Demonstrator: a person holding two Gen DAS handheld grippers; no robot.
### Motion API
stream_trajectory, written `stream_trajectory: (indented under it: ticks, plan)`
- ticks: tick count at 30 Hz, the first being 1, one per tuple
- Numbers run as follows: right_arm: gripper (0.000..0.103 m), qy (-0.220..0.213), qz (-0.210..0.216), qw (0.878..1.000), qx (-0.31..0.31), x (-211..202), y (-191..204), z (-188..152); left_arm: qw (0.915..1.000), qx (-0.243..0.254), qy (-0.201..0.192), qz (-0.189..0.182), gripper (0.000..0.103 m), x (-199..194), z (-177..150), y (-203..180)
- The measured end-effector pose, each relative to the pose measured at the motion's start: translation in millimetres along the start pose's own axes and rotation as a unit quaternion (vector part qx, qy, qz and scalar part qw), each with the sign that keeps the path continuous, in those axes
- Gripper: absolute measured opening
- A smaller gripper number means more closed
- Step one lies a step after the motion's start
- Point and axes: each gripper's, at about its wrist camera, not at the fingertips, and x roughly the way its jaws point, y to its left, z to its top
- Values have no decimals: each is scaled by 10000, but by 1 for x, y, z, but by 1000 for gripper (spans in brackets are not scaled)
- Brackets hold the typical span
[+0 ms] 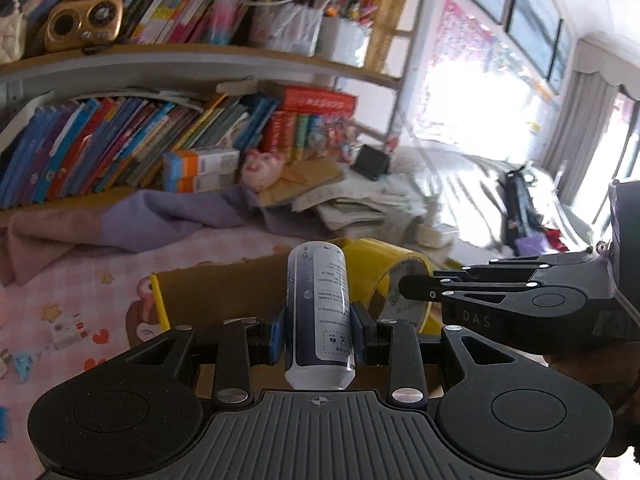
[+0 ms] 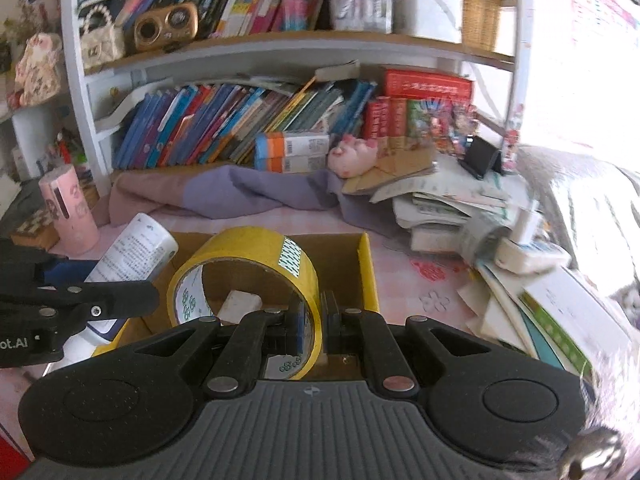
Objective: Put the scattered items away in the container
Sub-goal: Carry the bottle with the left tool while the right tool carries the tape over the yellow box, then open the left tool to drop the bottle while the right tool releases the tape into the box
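- Two items are in my grip at once, one per gripper, both held over the cardboard box (image 2: 340, 256) with yellow-edged walls.
- My left gripper (image 1: 318, 336) pinches one white spray bottle (image 1: 320, 312) across its body, the blue pads tight on either side; the bottle hangs above the box's left end, not yet released.
- Inside the box I count one small white block (image 2: 242, 304) lying on the floor, so I judge at least one item is already tidied.
- My right gripper (image 2: 312, 328) is pressed together on the wall of one yellow tape roll (image 2: 244, 276), one finger inside the ring and one outside, with the roll poised over the box's middle.
- Further right on the pink tablecloth (image 2: 432, 280) I see one loose pile of papers and booklets (image 2: 440, 208); whether those belong to the job I cannot tell.
- My judgement: the task is partway through, with two drops left to make before anything else.
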Motion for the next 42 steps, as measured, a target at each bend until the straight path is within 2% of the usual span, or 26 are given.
stream_trajectory:
  ticks: [8,18,30,33,35,37,40,42]
  plan:
    - [8,495,280,9967,-581,55,11,-1,9979,-193,421,451,31,35,-13,13]
    - [9,1015,562,9889,-926,84,12,-14,9946,-249,841,557,31,54,-30,15]
    - [9,1241,683,9854,-942,93,10,-23,9933,-105,951,653,31,58,-35,7]
    - [14,1224,688,9861,-891,90,8,-25,9940,-58,859,680,33,55,-34,4]
    - [24,1198,672,9868,-862,88,6,-25,9941,-12,816,714,41,52,-32,1]
    - [25,1114,641,9881,-842,84,5,-25,9943,30,753,755,57,49,-31,-1]
    - [30,974,642,9906,-719,76,1,-22,9946,80,680,780,67,44,-30,-5]
    - [35,873,638,9922,-620,71,-2,-20,9947,138,624,804,69,39,-30,-9]
